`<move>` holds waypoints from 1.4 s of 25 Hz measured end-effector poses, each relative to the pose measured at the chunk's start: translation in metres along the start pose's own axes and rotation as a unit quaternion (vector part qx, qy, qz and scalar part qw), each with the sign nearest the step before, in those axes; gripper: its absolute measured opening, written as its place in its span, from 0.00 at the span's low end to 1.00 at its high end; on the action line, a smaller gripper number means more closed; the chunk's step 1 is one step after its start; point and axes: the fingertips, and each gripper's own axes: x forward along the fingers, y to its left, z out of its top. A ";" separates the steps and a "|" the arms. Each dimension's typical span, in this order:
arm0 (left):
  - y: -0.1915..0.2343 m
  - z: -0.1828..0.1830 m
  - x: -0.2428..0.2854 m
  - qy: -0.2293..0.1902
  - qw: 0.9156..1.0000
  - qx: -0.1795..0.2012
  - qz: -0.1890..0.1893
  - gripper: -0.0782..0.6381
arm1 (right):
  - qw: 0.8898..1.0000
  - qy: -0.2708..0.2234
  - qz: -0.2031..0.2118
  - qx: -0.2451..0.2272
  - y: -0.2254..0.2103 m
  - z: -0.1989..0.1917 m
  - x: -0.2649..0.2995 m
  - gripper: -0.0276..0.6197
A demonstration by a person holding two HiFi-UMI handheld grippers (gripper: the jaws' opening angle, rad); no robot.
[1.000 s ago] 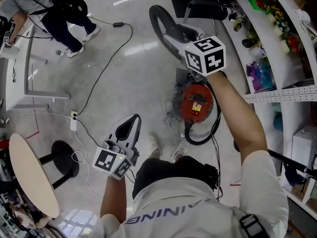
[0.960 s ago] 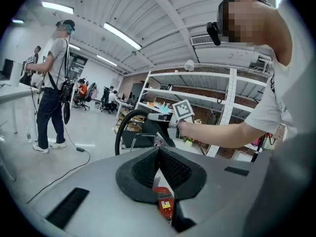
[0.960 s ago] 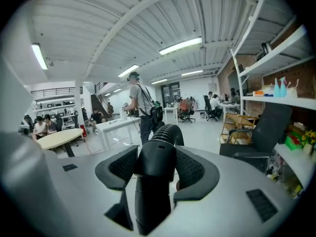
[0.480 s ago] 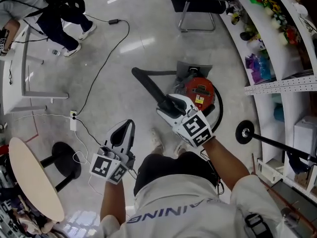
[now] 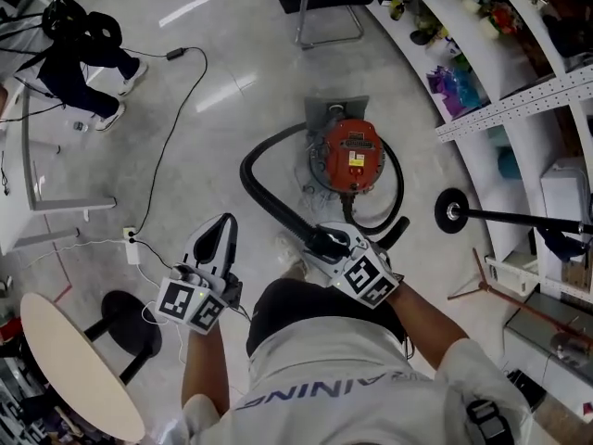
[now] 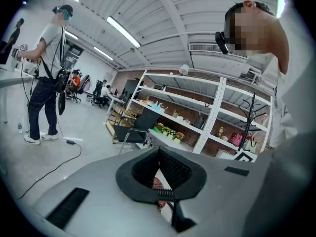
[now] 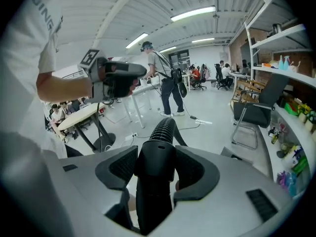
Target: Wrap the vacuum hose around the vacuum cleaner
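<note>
vacuum hose point(image 7: 162, 128): black ribbed matt plastic | vacuum cleaner point(image 5: 350, 152): glossy red plastic | floor point(image 5: 222, 109): polished, glossy grey

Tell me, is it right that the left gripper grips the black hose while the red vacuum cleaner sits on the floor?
No: the right gripper grips the black hose, its jaws closed on it in the right gripper view. The red vacuum cleaner does sit on the floor.

Black ribbed hose point(image 5: 246, 172) loops beside the red vacuum cleaner point(image 5: 350, 156).
</note>
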 end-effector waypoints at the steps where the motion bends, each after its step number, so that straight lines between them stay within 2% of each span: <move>1: -0.004 -0.002 -0.002 0.001 1.000 0.000 -0.002 0.13 | 1.000 0.012 -0.002 0.000 0.007 -0.015 -0.005 0.42; 4: -0.023 -0.010 -0.007 0.007 1.000 0.007 -0.010 0.13 | 0.999 0.038 -0.008 -0.002 0.025 -0.053 -0.017 0.42; 8: -0.059 -0.023 -0.010 0.011 1.000 0.018 -0.019 0.13 | 0.999 0.040 -0.007 -0.001 0.044 -0.086 -0.034 0.42; 14: -0.136 -0.050 -0.021 0.015 0.999 0.038 -0.036 0.13 | 0.999 0.035 -0.015 0.005 0.060 -0.136 -0.070 0.42; 21: -0.215 -0.100 -0.055 0.030 0.997 0.056 -0.034 0.13 | 0.999 0.051 -0.013 -0.002 0.085 -0.206 -0.111 0.42; 29: -0.257 -0.163 -0.083 0.067 0.995 0.064 -0.025 0.13 | 0.998 0.059 -0.009 0.004 0.112 -0.271 -0.127 0.42; 35: -0.267 -0.188 -0.092 0.088 0.991 0.085 -0.049 0.13 | 0.998 0.061 -0.024 0.020 0.125 -0.292 -0.124 0.42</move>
